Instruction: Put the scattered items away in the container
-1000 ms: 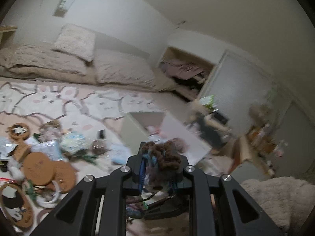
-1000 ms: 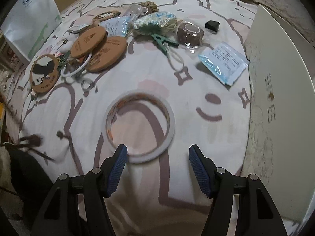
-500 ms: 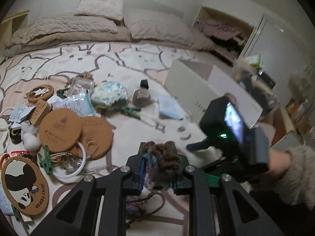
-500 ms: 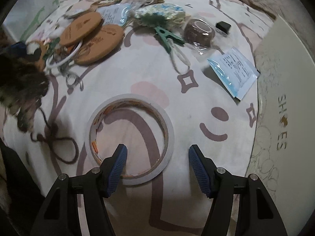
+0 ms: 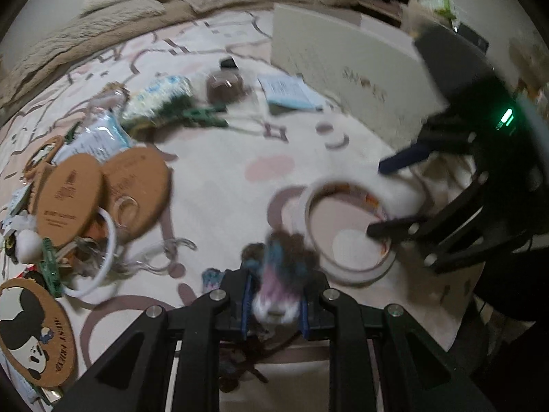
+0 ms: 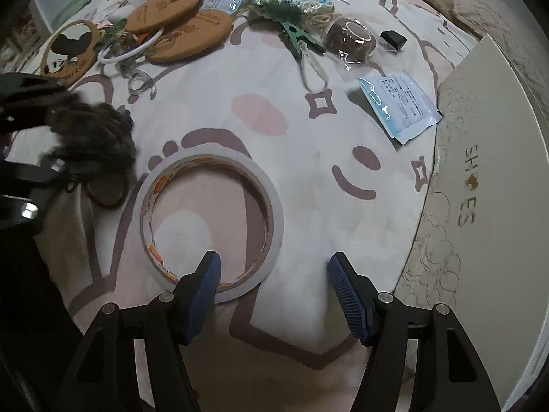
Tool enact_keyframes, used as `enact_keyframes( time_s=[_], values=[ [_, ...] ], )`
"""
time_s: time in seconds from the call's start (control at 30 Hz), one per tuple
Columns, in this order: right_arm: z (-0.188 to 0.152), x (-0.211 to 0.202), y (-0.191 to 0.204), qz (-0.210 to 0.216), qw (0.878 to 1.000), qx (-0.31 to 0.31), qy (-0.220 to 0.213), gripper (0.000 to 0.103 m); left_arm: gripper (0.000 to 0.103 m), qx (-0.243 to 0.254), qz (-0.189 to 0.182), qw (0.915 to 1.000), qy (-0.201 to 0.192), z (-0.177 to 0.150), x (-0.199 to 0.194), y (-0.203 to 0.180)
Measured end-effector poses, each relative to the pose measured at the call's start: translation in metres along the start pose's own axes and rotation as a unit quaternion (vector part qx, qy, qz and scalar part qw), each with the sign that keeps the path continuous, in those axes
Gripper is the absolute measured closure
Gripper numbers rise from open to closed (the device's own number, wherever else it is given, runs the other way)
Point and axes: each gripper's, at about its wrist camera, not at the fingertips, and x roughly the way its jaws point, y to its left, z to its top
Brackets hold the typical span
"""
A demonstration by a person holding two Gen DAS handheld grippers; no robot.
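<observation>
My left gripper is shut on a brown, blue and purple yarn bundle, held low over the patterned mat; it also shows in the right wrist view. My right gripper is open, its left finger inside a white tape ring and its right finger outside it. The ring also shows in the left wrist view, just right of the yarn. The white shoe box stands at the right; its inside is hidden.
Scattered on the mat further off: two cork coasters, a panda coaster, a blue sachet, a green clip, a wrapped brown item, a white ring, clear hooks. Bedding lies beyond.
My left gripper has swung down from facing the room to the mat, carrying the yarn beside the tape ring. My right gripper has moved forward so the ring's near rim sits between its fingers.
</observation>
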Motion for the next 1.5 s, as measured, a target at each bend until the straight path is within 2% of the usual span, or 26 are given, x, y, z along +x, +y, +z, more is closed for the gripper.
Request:
enact_keyframes(
  time_s=[0.03,0.07,0.1,0.13,0.17,0.23,0.3,0.43,0.6,0.83,1.0,1.27,1.5],
  values=[
    [-0.001,-0.001,-0.001,0.002,1.0,0.001,-0.001,0.037,0.072,-0.001,0.003,1.0,0.003,-0.001,0.003,0.0],
    [-0.001,-0.002,-0.002,0.004,1.0,0.003,-0.003,0.034,0.048,-0.004,0.007,1.0,0.003,-0.001,0.004,0.0],
    [-0.002,-0.004,-0.002,0.004,1.0,0.005,-0.006,0.029,0.034,-0.009,0.012,0.9999,-0.001,-0.001,0.002,0.001],
    [-0.002,-0.005,-0.003,0.009,1.0,0.007,-0.012,0.02,0.015,-0.012,0.015,0.9998,-0.007,0.0,0.0,0.002],
    [-0.003,-0.008,-0.003,0.024,0.999,0.009,-0.022,0.014,0.011,-0.012,0.014,0.9997,-0.013,0.0,-0.003,0.003],
    [-0.003,-0.013,-0.004,0.048,0.998,0.019,-0.038,0.008,0.011,-0.009,0.005,0.9999,-0.014,0.0,-0.007,0.004],
    [-0.002,-0.017,-0.005,0.053,0.997,0.023,-0.047,0.008,0.011,0.008,0.002,0.9999,-0.009,-0.001,-0.009,0.003],
    [-0.005,-0.022,-0.008,0.067,0.995,0.022,-0.064,0.005,0.011,0.074,0.017,0.9971,0.01,-0.012,-0.007,-0.005],
    [0.008,-0.013,-0.001,0.072,0.996,0.006,-0.06,0.0,0.011,0.107,0.029,0.9929,0.043,-0.024,0.008,-0.004],
    [-0.002,-0.013,0.004,0.072,0.996,-0.019,-0.044,0.0,0.008,0.1,0.018,0.9941,0.038,-0.019,0.016,0.013],
    [-0.002,-0.008,0.01,0.074,0.996,-0.034,-0.035,0.0,0.006,0.074,0.003,0.9966,0.036,-0.015,0.022,0.031],
    [0.0,0.016,0.03,0.058,0.995,-0.081,0.004,0.0,0.006,0.084,0.008,0.9963,0.017,-0.013,0.023,0.03],
    [0.009,0.022,0.027,0.049,0.997,-0.066,-0.015,0.0,0.018,0.085,0.0,0.9963,0.016,-0.011,0.023,0.026]
  ],
)
